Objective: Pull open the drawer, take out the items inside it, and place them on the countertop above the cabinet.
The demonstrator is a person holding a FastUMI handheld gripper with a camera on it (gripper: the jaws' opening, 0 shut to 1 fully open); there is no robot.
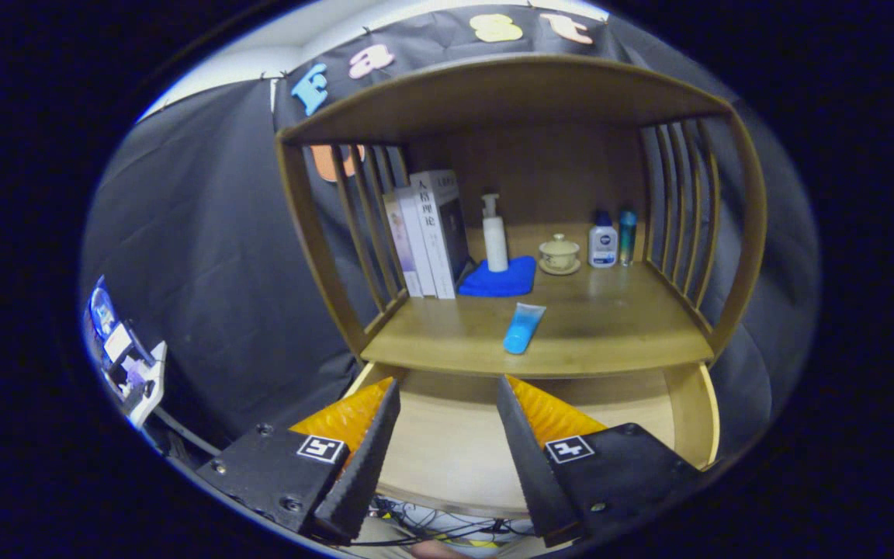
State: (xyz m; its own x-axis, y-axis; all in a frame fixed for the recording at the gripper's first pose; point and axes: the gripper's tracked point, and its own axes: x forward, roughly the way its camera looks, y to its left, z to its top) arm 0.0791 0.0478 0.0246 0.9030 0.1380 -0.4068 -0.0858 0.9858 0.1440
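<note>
the gripper (447,396) hangs with its fingers spread and nothing between them, above the pulled-out drawer (691,411), whose visible floor looks bare. a blue tube (523,328) lies near the front edge of the countertop (610,334), just beyond the fingertips, likely set there as the item taken out. books (427,233), a pump bottle (494,233) on a blue cloth (503,279) and a lidded cup (559,252) stand further back.

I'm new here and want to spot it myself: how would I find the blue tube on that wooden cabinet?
Start at the wooden cabinet and its countertop, above the pulled-open drawer. The blue tube lies flat near the countertop's front edge, just beyond the open fingers of the hand-held gripper. Unlike the books, pump bottle and lidded cup standing farther back, it lies alone.
</note>
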